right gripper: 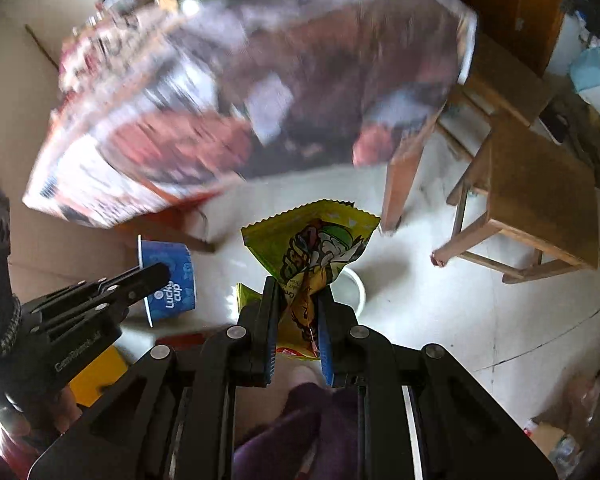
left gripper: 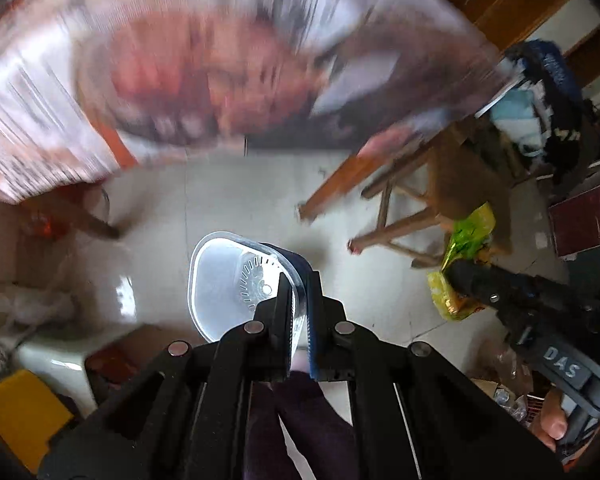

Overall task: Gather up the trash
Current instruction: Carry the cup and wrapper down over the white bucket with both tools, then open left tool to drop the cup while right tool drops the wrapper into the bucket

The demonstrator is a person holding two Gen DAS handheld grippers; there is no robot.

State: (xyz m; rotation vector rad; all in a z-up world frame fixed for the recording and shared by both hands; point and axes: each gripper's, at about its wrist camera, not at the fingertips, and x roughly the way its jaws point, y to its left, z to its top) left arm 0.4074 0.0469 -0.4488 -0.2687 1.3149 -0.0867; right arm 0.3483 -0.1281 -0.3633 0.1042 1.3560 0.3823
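My left gripper (left gripper: pixel 298 280) is shut on the rim of a blue paper cup (left gripper: pixel 236 280), seen from its white inside; in the right wrist view the cup (right gripper: pixel 172 280) shows its blue printed side, held by the left gripper (right gripper: pixel 156 272). My right gripper (right gripper: pixel 298 292) is shut on a yellow-green snack wrapper (right gripper: pixel 320 240) that sticks up between the fingers. In the left wrist view the wrapper (left gripper: pixel 464 264) hangs from the right gripper (left gripper: pixel 460 272). Both are held above a pale tiled floor.
A table with a printed cloth (left gripper: pixel 220 72) fills the top, blurred; it also shows in the right wrist view (right gripper: pixel 260 100). Wooden stools (right gripper: pixel 532 192) stand at the right. A white bowl (right gripper: pixel 352 288) lies on the floor. A yellow box (left gripper: pixel 20 412) and cardboard boxes (left gripper: pixel 4 248) sit at the left.
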